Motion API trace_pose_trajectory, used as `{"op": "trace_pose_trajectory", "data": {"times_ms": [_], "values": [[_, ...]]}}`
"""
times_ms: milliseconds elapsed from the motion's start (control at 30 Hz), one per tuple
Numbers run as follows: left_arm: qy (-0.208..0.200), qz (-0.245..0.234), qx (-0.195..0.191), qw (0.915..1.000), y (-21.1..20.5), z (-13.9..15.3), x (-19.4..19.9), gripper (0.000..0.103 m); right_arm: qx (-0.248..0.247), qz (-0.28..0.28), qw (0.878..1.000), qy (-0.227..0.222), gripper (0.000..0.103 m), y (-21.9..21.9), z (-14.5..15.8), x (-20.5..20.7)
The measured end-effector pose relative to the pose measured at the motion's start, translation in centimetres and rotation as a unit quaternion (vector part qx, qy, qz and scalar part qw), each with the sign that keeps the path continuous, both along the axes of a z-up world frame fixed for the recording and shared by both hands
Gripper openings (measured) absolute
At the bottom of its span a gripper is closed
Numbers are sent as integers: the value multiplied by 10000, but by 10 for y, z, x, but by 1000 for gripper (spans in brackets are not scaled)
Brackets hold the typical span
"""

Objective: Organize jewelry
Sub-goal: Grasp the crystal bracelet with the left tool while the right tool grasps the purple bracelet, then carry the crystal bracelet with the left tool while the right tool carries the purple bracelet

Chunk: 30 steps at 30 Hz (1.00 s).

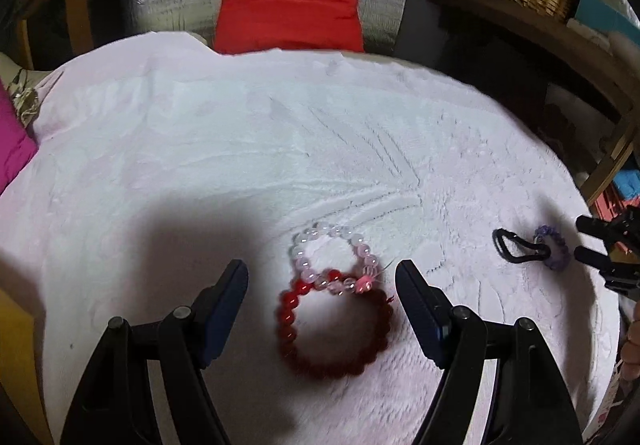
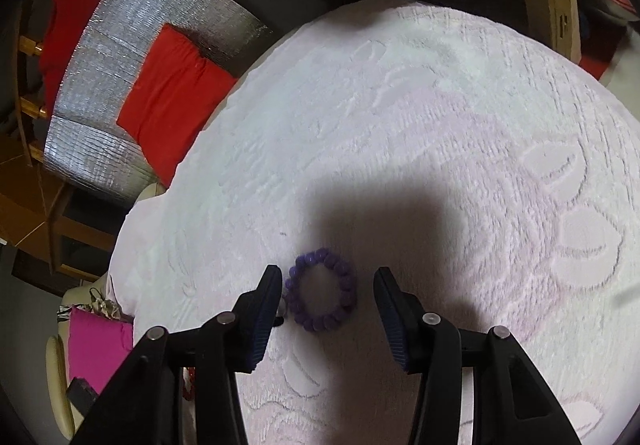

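Lying on the white embossed towel, a dark red round-bead bracelet is overlapped at its top by a pale pink translucent bead bracelet, both framed between the spread fingers of the left gripper. A purple bead bracelet is seen flat between the parted fingers of the right gripper, touched by neither. A black looped hair tie is found just beside it.

Right hand-held gripper with its 2 fingers spread, above a table draped in a pale embossed cloth. A purple bead bracelet lies flat between the fingertips, nearer the left one.
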State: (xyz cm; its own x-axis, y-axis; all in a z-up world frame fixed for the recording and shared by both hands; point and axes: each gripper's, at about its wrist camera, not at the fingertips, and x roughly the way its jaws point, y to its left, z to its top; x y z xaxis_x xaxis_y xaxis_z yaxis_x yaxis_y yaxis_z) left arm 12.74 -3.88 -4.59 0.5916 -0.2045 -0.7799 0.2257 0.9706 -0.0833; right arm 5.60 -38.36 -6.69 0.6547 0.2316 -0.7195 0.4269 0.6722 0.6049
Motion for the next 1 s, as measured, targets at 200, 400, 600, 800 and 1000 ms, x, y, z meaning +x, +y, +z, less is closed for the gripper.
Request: {"op": "trace_pose_trajectory", "data": {"times_ms": [200,400,600,800,1000], "values": [[101,-32,44,9999,-8,-4,11,77,-112,54,9999,22,52,-7,-4,4],[-16,-118,-42,9999,-5,-2,10,43,-498,319,9981,181,39,9,-7,15],[42,-175,-305,9994,10,-2,15,18,-2179,790,9713,533,16,44,-2,20],[82,-51,-439,9990,37,2,15,9,-2294,688,9699,431,11,45,8,12],[-129,-41,-412,9991,52,18,-1,9,-2075,415,9774,6,11,37,38,-6]]}}
